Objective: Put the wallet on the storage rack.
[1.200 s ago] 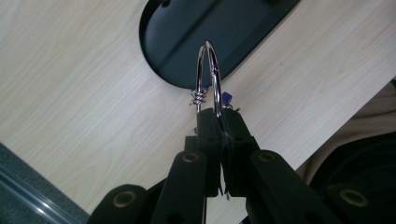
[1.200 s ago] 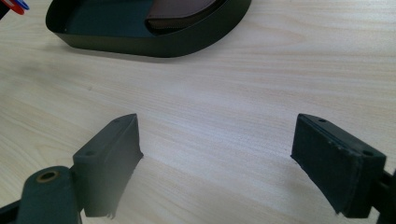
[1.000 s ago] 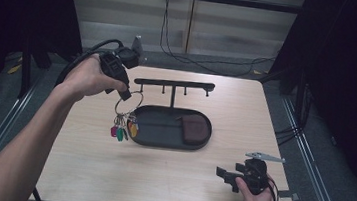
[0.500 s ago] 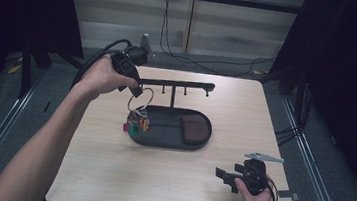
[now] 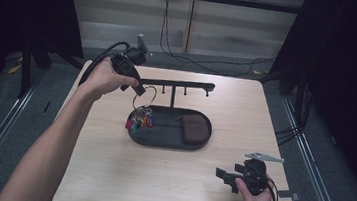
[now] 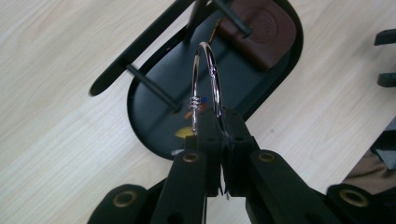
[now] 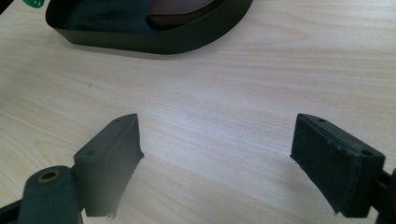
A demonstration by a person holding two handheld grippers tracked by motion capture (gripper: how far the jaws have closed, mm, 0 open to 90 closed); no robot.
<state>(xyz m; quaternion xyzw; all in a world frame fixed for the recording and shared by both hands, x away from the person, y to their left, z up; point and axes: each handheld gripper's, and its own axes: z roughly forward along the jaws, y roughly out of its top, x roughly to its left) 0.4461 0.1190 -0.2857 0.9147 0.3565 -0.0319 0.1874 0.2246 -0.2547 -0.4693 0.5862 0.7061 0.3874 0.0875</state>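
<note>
Left tongs (image 6: 219,126): jaws together, clamped on the lower part of a silver key ring (image 6: 205,79). In the left gripper view the ring stands upright out of the jaws, its wire coil just above the left jaw tip. In the high view the left tongs (image 5: 140,90) are raised above the surface, held in the left hand (image 5: 103,75) at the far left. The key ring (image 5: 147,97) hangs from them, with a bunch of coloured tags (image 5: 139,121) dangling below it, over the left end of the tray.

The ring sits just beside the black hanger bar (image 5: 178,85), near its left end; contact between ring and pegs cannot be determined.

Black oval tray (image 5: 162,141): lies mid-surface beneath the bar, joined to it by a central post. A brown pouch (image 5: 193,131) lies in its right half.

Right tongs (image 7: 217,163): jaws wide apart, nothing between them, bare wood below. In the high view the right tongs (image 5: 223,178) rest low at the near right of the wooden surface (image 5: 245,117), held by the right hand (image 5: 255,199), well apart from the tray.
</note>
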